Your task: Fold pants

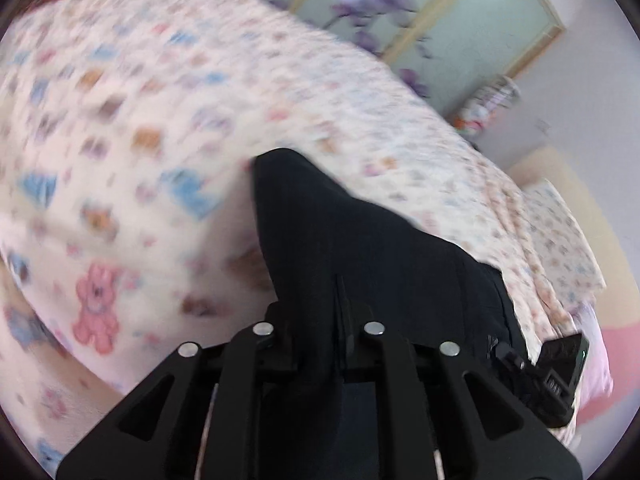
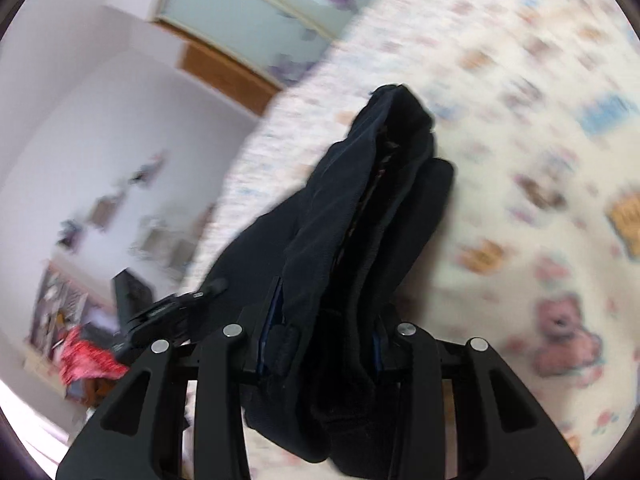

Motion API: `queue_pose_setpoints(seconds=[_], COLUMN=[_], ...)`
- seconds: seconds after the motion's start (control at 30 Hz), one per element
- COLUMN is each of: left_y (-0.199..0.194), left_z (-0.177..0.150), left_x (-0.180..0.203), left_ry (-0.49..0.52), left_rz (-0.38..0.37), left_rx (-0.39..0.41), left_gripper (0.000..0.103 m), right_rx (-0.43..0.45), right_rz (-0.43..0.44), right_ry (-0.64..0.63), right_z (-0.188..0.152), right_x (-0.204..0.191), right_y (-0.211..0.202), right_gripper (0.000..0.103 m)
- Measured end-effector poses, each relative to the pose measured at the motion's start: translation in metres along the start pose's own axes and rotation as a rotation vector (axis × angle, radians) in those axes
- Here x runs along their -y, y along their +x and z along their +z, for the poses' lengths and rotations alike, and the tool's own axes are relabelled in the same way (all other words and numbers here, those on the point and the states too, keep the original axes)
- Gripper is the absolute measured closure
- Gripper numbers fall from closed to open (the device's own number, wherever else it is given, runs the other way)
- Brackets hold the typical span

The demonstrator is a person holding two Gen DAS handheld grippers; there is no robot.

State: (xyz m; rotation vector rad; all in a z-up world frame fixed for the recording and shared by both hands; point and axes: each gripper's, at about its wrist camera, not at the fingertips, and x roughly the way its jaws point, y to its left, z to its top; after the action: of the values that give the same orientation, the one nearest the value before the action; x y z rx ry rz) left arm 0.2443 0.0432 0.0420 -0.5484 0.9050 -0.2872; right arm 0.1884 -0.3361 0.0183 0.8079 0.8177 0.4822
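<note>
The black pants [image 1: 340, 232] lie bunched on a bed sheet [image 1: 120, 120] printed with cartoon animals. In the left wrist view a fold of them runs up from my left gripper [image 1: 320, 312], whose jaws are shut on the cloth; the cloth hides the fingertips. My right gripper [image 2: 328, 320] is shut on a thick, layered bundle of the same pants [image 2: 360, 200], which stretches away over the sheet [image 2: 520, 160]. Each view shows the other gripper's body close by, at the right edge [image 1: 552, 376] and at the lower left [image 2: 160, 312]. Both views are motion-blurred.
A wardrobe with frosted sliding doors and purple flower prints [image 1: 420, 20] [image 2: 248, 12] stands beyond the bed. A white wall with small stickers [image 2: 120, 184] and a cluttered shelf with red cloth [image 2: 88, 360] are at the left. A pink cloth [image 1: 616, 360] lies by the bed's edge.
</note>
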Motion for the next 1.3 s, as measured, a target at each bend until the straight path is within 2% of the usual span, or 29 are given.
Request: queue_pose_setpoints(seconds=[0.07, 0.1, 0.13, 0.17, 0.2, 0.27, 0.3, 0.33, 0.37, 0.4, 0.43, 0.5, 0.57, 0.63, 0.73, 0.8, 0.83, 0.87, 0.93, 1.0, 1.03, 1.07, 1.17, 1.2, 1.23, 1.27, 1.3], left_y=[0.004, 0.004, 0.001, -0.001, -0.009, -0.026, -0.044, -0.062, -0.072, -0.089, -0.098, -0.106, -0.096, -0.075, -0.044, -0.026, -0.018, -0.014, -0.003, 0.006, 0.007, 0.004, -0.015, -0.03, -0.037, -0.046, -0.057], left_z=[-0.005, -0.007, -0.009, -0.009, -0.008, -0.004, -0.003, -0.002, -0.003, -0.006, -0.009, -0.021, -0.031, -0.041, -0.053, -0.061, -0.063, -0.069, -0.085, -0.099, -0.1, -0.099, -0.104, -0.11, -0.111, -0.115, -0.122], left_x=[-0.017, -0.023, -0.026, -0.028, -0.031, -0.031, -0.027, -0.021, -0.013, 0.002, 0.012, 0.037, 0.057, 0.069, 0.068, 0.054, 0.05, 0.044, 0.047, 0.061, 0.064, 0.064, 0.064, 0.065, 0.066, 0.067, 0.067], left_ry=[-0.066, -0.084, -0.096, -0.101, -0.106, -0.093, -0.071, -0.03, 0.002, 0.081, 0.121, 0.201, 0.235, 0.239, 0.225, 0.194, 0.188, 0.194, 0.295, 0.403, 0.418, 0.411, 0.396, 0.411, 0.42, 0.428, 0.433], left_rz=[-0.029, -0.025, -0.008, -0.002, 0.005, 0.048, 0.093, 0.139, 0.162, 0.176, 0.168, 0.099, 0.032, -0.005, 0.078, 0.128, 0.133, 0.135, 0.189, 0.265, 0.29, 0.289, 0.252, 0.239, 0.231, 0.221, 0.209], left_rx=[0.011, 0.019, 0.028, 0.032, 0.038, 0.072, 0.125, 0.184, 0.219, 0.29, 0.321, 0.343, 0.296, 0.204, 0.121, 0.07, 0.053, 0.04, 0.063, 0.086, 0.092, 0.097, 0.126, 0.155, 0.172, 0.193, 0.212], left_gripper=[0.074, 0.062, 0.055, 0.055, 0.054, 0.047, 0.041, 0.031, 0.027, 0.023, 0.018, 0.005, 0.005, 0.005, 0.005, 0.006, 0.008, 0.008, 0.006, 0.002, 0.002, 0.002, 0.002, 0.002, 0.002, 0.002, 0.002], right_rx=[-0.005, -0.007, -0.007, -0.006, -0.009, 0.01, 0.047, 0.121, 0.18, 0.236, 0.28, 0.282, 0.258, 0.238, 0.189, 0.091, 0.035, 0.017, 0.053, 0.059, 0.064, 0.063, 0.083, 0.102, 0.131, 0.176, 0.208], right_rz=[0.014, -0.004, -0.044, -0.072, -0.106, -0.165, -0.181, -0.204, -0.222, -0.232, -0.218, -0.193, -0.194, -0.179, -0.179, -0.274, -0.299, -0.287, -0.253, -0.259, -0.26, -0.251, -0.259, -0.274, -0.3, -0.332, -0.347], right_ry=[0.05, 0.045, 0.021, 0.002, -0.012, -0.044, -0.057, -0.088, -0.123, -0.168, -0.244, -0.346, -0.447, -0.471, -0.459, -0.424, -0.386, -0.336, -0.323, -0.33, -0.344, -0.359, -0.394, -0.406, -0.421, -0.445, -0.465], right_z=[-0.003, -0.004, -0.005, -0.006, -0.007, -0.009, -0.011, -0.012, -0.013, -0.02, -0.025, -0.035, -0.052, -0.058, -0.065, -0.075, -0.077, -0.079, -0.083, -0.083, -0.083, -0.083, -0.084, -0.085, -0.088, -0.094, -0.097], right_x=[0.014, 0.013, 0.008, 0.003, 0.0, -0.008, -0.009, -0.017, -0.025, -0.035, -0.053, -0.078, -0.106, -0.114, -0.114, -0.098, -0.087, -0.07, -0.064, -0.067, -0.068, -0.07, -0.083, -0.089, -0.096, -0.107, -0.113], right_y=[0.003, 0.003, 0.004, 0.003, 0.002, -0.009, -0.018, -0.034, -0.045, -0.058, -0.067, -0.066, -0.056, -0.049, -0.033, -0.016, -0.008, -0.002, -0.007, -0.007, -0.007, -0.006, -0.014, -0.021, -0.029, -0.035, -0.041], right_gripper=[0.059, 0.056, 0.05, 0.039, 0.035, 0.033, 0.033, 0.033, 0.033, 0.033, 0.033, 0.033, 0.033, 0.033, 0.033, 0.033, 0.033, 0.033, 0.033, 0.033, 0.027, 0.023, 0.022, 0.018, 0.007, 0.001, 0.001])
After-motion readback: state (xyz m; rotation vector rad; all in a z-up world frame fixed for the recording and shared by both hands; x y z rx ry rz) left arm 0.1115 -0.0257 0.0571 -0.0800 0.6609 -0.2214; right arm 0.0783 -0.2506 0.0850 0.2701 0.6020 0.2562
